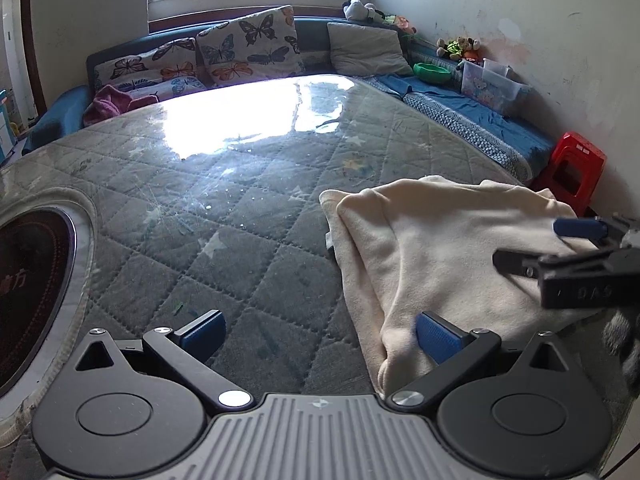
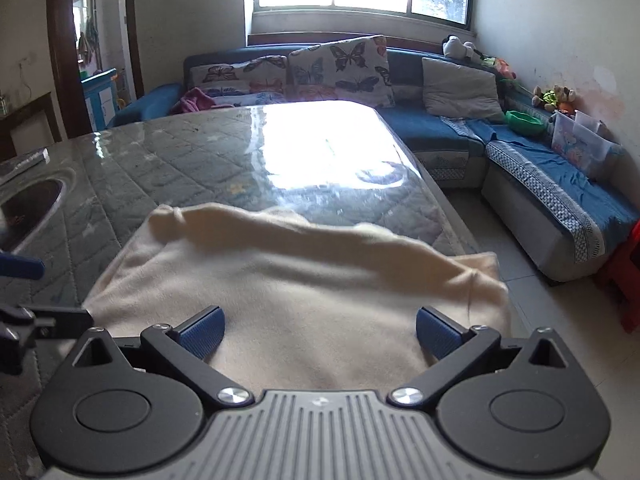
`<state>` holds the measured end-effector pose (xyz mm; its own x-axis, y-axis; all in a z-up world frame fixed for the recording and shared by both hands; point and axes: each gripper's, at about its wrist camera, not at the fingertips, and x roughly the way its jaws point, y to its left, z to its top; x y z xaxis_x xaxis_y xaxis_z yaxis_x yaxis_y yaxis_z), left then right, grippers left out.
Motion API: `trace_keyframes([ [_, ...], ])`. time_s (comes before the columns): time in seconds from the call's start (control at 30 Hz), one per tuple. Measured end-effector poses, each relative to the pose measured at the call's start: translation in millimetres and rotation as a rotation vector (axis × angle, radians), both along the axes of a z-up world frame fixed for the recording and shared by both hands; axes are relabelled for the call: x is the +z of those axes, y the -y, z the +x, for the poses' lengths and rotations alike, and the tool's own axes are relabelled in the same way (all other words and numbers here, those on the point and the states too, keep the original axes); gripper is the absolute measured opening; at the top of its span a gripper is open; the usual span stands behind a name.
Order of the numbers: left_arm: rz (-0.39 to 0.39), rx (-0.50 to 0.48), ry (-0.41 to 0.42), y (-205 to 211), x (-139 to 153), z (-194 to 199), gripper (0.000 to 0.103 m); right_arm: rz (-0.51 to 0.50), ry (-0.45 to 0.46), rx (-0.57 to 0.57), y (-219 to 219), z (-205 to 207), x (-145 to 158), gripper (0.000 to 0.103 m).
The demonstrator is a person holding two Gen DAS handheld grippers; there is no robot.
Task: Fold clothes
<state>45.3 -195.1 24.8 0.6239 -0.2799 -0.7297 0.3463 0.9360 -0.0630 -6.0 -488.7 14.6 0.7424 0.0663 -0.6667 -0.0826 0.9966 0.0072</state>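
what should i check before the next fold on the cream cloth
1. Left gripper open: ok, jaws wide apart.
2. Right gripper open: ok, nothing clamped.
3. Cream fleece garment fully on the quilted grey table under clear plastic: not ok, its right corner reaches the table edge.
4. Garment lying flat: not ok, a rolled ridge runs along its far side.
5. Grippers apart: ok, the right gripper sits beside the left over the cloth.
6. Cloth edge between left fingers: cannot tell.
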Motion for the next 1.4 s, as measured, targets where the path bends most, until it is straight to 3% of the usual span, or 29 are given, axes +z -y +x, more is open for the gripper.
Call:
trace_keyframes([
  [0.17, 0.0, -0.006, -0.013, 0, -3, 2, 0.103, -0.004, -0.019, -0.005, 8, 30, 10, 0.103],
  [0.47, -0.008, -0.015, -0.033, 0, -6, 6, 0.103, 0.005, -0.083, -0.05, 10, 76, -6, 0.103],
  [0.73, -0.016, -0.023, -0.046, -1, -7, 8, 0.103, 0.011, -0.059, -0.044, 7, 79, 3, 0.103],
  [1.4, -0.014, -0.048, -0.027, 1, -9, 7, 0.103, -0.088, -0.074, 0.037, -32, 97, -3, 0.103],
])
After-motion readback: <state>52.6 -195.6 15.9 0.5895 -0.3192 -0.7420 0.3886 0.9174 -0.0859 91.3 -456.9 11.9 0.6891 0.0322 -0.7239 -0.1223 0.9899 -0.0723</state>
